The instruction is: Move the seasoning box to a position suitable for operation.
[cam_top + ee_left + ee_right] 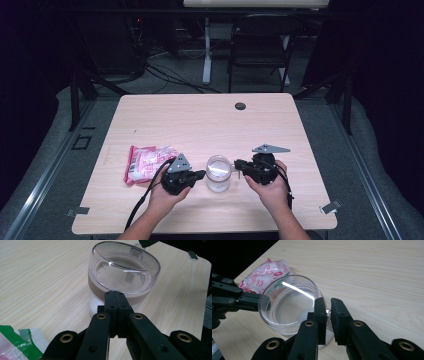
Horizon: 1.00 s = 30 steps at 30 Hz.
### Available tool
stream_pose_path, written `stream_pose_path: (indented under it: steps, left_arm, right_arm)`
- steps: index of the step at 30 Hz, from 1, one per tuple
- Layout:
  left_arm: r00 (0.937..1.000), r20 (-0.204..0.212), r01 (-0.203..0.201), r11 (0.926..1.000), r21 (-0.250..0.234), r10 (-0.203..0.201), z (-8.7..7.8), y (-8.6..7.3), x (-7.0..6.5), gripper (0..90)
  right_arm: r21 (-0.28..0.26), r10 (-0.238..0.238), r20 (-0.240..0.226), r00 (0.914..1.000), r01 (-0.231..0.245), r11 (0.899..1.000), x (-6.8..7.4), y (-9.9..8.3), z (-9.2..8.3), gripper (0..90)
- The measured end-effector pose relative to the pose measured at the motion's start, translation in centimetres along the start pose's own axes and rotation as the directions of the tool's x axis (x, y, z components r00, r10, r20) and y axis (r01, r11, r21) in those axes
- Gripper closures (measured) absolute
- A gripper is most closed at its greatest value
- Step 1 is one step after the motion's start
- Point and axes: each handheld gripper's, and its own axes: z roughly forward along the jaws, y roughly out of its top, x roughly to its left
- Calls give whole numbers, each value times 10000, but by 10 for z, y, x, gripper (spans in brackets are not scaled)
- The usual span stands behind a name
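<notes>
In the high view the left gripper [197, 174] and the right gripper [239, 165] faced each other across a clear jar [218, 173], which stood upright on the table [200, 120] near its front edge. Both tips met the jar's sides, so neither hand was plainly nearer. A pink packet [145, 163] lay just left of the left hand [167, 196].

In the left gripper view the jaws were pressed together, tips touching the jar [125, 277] just below its rim on the near wall. The jar lay straight ahead along the jaws' line, its axis vertical.

In the right gripper view the jaws stood slightly apart with the jar's [287, 307] near wall in the gap at a lug; whether they pinched it, I could not tell. The left gripper [259, 302] touched the far rim.
</notes>
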Motion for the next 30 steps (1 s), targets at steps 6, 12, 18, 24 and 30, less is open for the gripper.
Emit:
stream_pose_path:
  steps: [6, 12, 18, 24, 30]
  left_arm:
    - [10000, 57, -58, 9999, -132, 58, -3, 3, -2, 900]
    - [9999, 127, -97, 9996, -276, 101, -4, 8, -2, 900]
    - [9995, 221, -200, 9985, -514, 212, -5, 15, -3, 900]
    - [9994, 232, -257, 9973, -689, 273, -6, 22, -2, 892]
    - [9991, 302, -276, 9957, -887, 303, -2, 29, -5, 860]
  right_arm:
    - [-41, -27, 22, 10000, 27, 10000, 0, -1, 0, 828]
    - [-125, -658, -196, 9976, 655, 9978, 5, -2, -5, 749]
    - [-343, -1277, -455, 9908, 1262, 9914, 14, -4, -14, 682]
    - [-341, -2250, -474, 9732, 2236, 9741, 25, -8, -21, 580]
    - [-145, -3070, -142, 9516, 3068, 9517, 33, -16, -21, 514]
